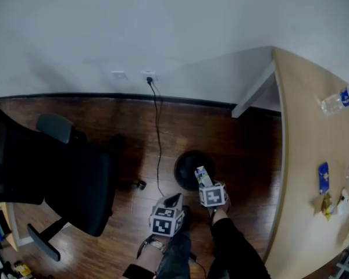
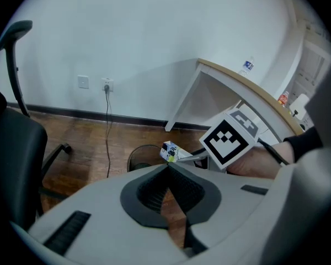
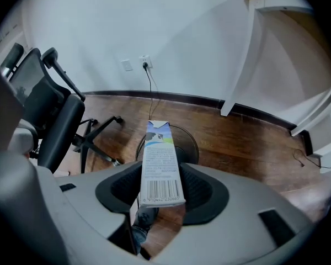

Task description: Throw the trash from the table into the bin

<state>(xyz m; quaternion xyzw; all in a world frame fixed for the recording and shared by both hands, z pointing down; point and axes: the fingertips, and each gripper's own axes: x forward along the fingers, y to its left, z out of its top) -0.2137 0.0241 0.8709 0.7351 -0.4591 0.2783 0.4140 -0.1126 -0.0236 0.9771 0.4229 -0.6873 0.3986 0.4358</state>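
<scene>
A tall white and blue milk carton (image 3: 160, 148) with a barcode stands between the pads of my right gripper (image 3: 161, 171), which is shut on it. In the head view the carton (image 1: 202, 176) hangs over the near right rim of the round dark bin (image 1: 189, 166) on the wooden floor. The right gripper view has the bin (image 3: 190, 148) directly behind the carton. My left gripper (image 1: 173, 202) hovers lower left of the bin, its jaws closed with nothing in them. The left gripper view shows its pads (image 2: 157, 187), the carton (image 2: 169, 151) and the bin (image 2: 142, 156).
A black office chair (image 1: 75, 179) stands left of the bin. A cable (image 1: 158, 138) runs from a wall socket (image 1: 149, 74) down past the bin. The wooden table (image 1: 308, 173) on the right holds a plastic bottle (image 1: 339, 100) and several small items (image 1: 324, 179).
</scene>
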